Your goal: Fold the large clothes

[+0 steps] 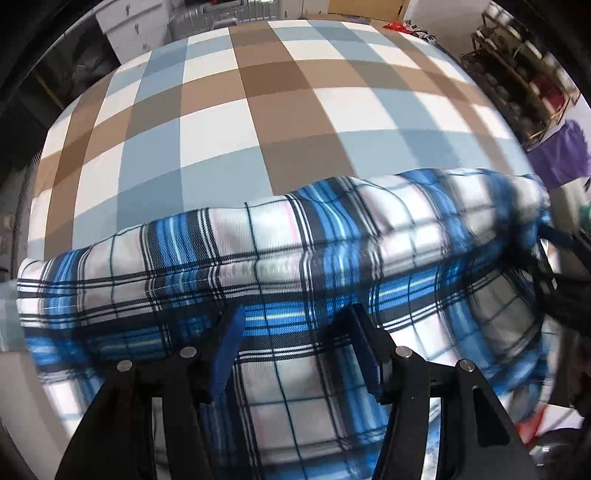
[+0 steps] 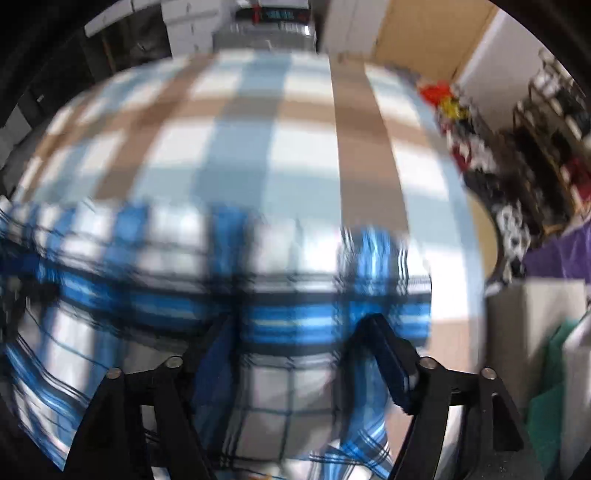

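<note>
A blue, white and black plaid garment [image 1: 295, 240] lies in a long band across the near side of a bed with a brown, white and grey-blue checked cover [image 1: 258, 110]. My left gripper [image 1: 297, 310] points down over the garment, its blue-padded jaws apart and flat cloth showing between them, not pinched. In the blurred right wrist view, the right gripper [image 2: 301, 319] hangs over the garment's [image 2: 147, 258] right end, near the cover's [image 2: 240, 147] edge, jaws wide apart with nothing gripped. A black frame [image 1: 565, 280], blurred, shows at the garment's right end in the left wrist view.
White drawers [image 1: 136, 29] and a silver suitcase [image 1: 207, 14] stand beyond the bed's far side. A metal rack [image 1: 524, 85] with dark items and a purple cloth [image 1: 561, 155] are to the right. A green bag [image 2: 550, 387] sits beside the bed's right edge.
</note>
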